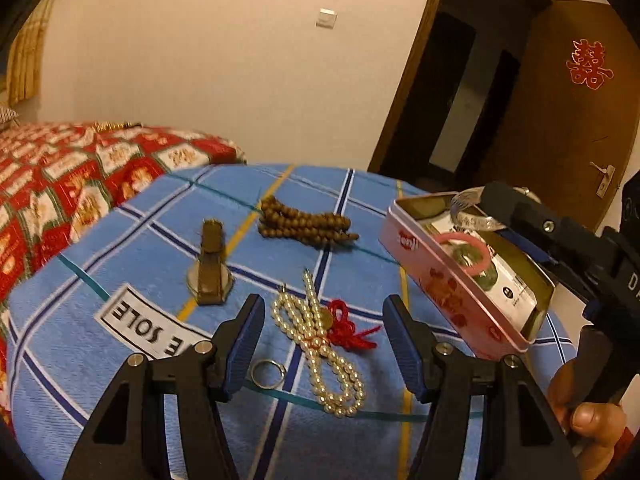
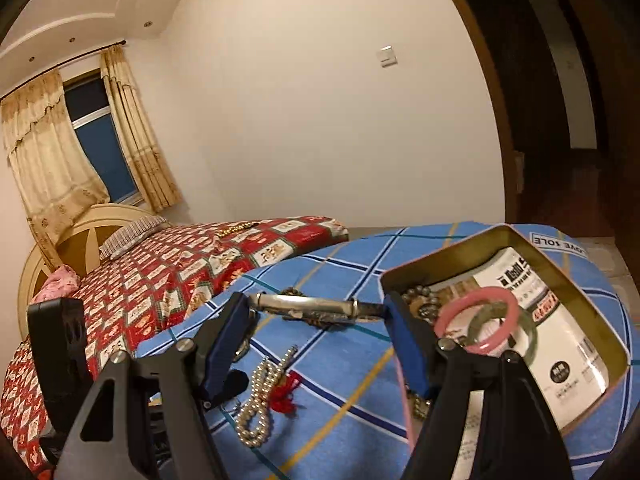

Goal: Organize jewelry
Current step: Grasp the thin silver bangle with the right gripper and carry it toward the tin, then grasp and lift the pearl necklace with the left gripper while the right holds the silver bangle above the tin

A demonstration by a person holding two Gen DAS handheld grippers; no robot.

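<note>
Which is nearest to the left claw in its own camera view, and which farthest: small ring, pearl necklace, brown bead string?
From the left claw:
1. Small ring, beside its left finger.
2. Pearl necklace, lying between the fingers, stretching ahead.
3. Brown bead string, farthest, up the blue cloth.

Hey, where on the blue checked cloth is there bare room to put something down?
Bare blue cloth lies left of the brown clip, toward the red quilt. Crowded: pearl strand, ring, wooden beads, pink tin.
</note>
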